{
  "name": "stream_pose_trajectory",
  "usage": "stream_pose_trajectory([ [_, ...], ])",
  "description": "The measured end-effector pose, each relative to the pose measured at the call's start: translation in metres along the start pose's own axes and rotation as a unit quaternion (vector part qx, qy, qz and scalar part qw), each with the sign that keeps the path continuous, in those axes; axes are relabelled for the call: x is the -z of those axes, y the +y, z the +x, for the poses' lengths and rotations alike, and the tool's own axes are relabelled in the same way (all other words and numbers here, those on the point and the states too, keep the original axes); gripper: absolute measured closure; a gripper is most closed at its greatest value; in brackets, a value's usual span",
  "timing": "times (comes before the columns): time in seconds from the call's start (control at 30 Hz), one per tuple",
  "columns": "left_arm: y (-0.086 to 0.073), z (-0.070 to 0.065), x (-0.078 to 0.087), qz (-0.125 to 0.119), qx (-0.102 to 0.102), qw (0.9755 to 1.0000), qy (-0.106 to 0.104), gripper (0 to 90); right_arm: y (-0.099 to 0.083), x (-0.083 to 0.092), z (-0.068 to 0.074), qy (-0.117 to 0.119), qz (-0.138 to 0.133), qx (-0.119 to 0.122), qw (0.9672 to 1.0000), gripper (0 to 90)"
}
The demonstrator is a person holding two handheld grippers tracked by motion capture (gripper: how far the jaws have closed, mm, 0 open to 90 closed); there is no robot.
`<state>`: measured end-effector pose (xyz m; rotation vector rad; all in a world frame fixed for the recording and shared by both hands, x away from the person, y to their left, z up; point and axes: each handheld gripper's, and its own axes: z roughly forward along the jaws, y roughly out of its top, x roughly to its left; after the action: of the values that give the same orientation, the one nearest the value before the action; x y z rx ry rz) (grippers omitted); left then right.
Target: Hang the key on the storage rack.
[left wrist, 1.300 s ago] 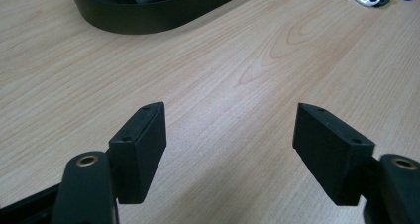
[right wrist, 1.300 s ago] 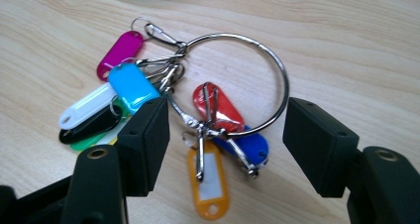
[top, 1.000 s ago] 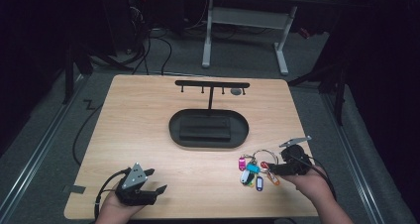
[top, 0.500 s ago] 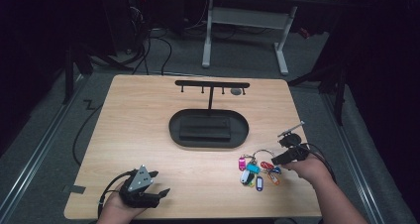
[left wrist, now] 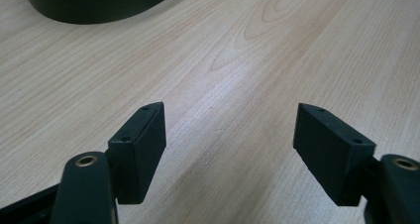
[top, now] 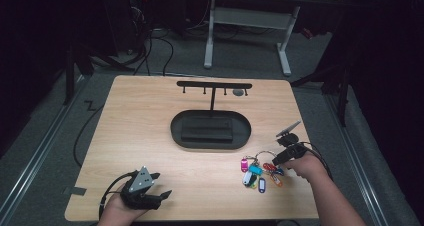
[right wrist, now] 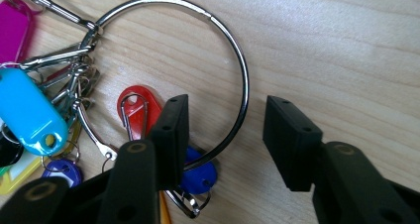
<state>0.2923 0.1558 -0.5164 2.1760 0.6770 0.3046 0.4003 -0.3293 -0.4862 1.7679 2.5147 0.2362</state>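
A wooden table [top: 150, 136] was seen from above, with a black oval tray [top: 210, 129] at its middle and a T-shaped hook stand [top: 213, 87] rising from it, both lying well ahead of the two tools. The left gripper [top: 155, 193] was held low at the near edge, its jaws spread wide over bare wood with nothing between them; the tray's rim [left wrist: 99, 6] lay ahead and to its left, well apart. The right gripper [right wrist: 225, 135] was held just above a key bunch [top: 257, 172], its jaws parted and clamped on nothing. The large ring [right wrist: 198, 80] was straddled: one jaw stood inside the loop, over a red tag [right wrist: 136, 105] and a blue tag [right wrist: 200, 174], and the other outside, so that the wire ran between them, roughly along the jaws' reach and across their closing line. The remaining tags, cyan [right wrist: 27, 110] and magenta [right wrist: 15, 28] among them, were fanned out to that gripper's left. The right hand [top: 305, 163] was judged by far the nearer to the bunch, and a closing there would probably catch the wire.
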Motion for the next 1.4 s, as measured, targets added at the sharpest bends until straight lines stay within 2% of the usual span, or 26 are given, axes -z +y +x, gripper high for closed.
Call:
stream_pose_trajectory([
  [0.23, 0.000, 0.000, 0.000, 0.001, -0.004, 1.0000, 0.000, 29.2, 0.003, -0.002, 0.005, -0.004, 0.017, 0.000, 0.9999, 65.9],
  [0.3, 0.000, -0.001, -0.001, 0.002, -0.006, 1.0000, -0.001, 29.2, 0.004, -0.002, 0.007, -0.006, 0.023, 0.007, 0.9997, 74.6],
  [0.33, 0.000, -0.001, -0.001, 0.002, -0.006, 1.0000, -0.001, 29.2, 0.003, -0.002, 0.008, 0.002, 0.026, 0.011, 0.9996, 74.6],
  [0.4, 0.000, -0.001, -0.001, 0.004, -0.009, 0.9999, -0.002, 29.2, 0.003, -0.001, 0.010, 0.014, 0.033, 0.020, 0.9992, 86.0],
  [0.47, -0.001, -0.001, -0.001, 0.003, -0.010, 0.9999, -0.002, 29.3, 0.003, 0.002, 0.016, 0.014, 0.035, 0.037, 0.9986, 86.5],
  [0.53, -0.001, 0.000, -0.001, 0.004, -0.011, 0.9999, -0.002, 29.3, 0.003, 0.004, 0.017, 0.019, 0.031, 0.037, 0.9987, 86.7],
  [0.63, -0.001, 0.000, -0.001, 0.004, -0.010, 0.9999, -0.001, 29.4, 0.005, 0.023, 0.026, 0.012, 0.011, 0.056, 0.9983, 86.9],
  [0.67, -0.001, 0.000, -0.001, 0.004, -0.010, 0.9999, -0.001, 29.4, 0.005, 0.023, 0.026, 0.012, 0.011, 0.056, 0.9983, 86.9],
  [0.73, -0.001, 0.000, 0.000, 0.003, -0.010, 0.9999, -0.001, 29.5, 0.006, 0.040, 0.032, 0.005, -0.004, 0.075, 0.9971, 87.1],
  [0.9, -0.001, -0.001, 0.000, 0.002, -0.012, 0.9999, -0.001, 29.6, 0.005, 0.067, 0.041, 0.002, -0.016, 0.102, 0.9946, 87.5],
  [1.2, -0.001, -0.001, 0.000, 0.000, -0.012, 0.9999, 0.000, 30.3, 0.002, 0.102, 0.048, -0.014, -0.030, 0.114, 0.9930, 87.8],
  [1.4, -0.001, -0.001, 0.000, -0.001, -0.013, 0.9999, -0.001, 30.3, 0.003, 0.127, 0.052, -0.016, -0.039, 0.124, 0.9914, 87.9],
])
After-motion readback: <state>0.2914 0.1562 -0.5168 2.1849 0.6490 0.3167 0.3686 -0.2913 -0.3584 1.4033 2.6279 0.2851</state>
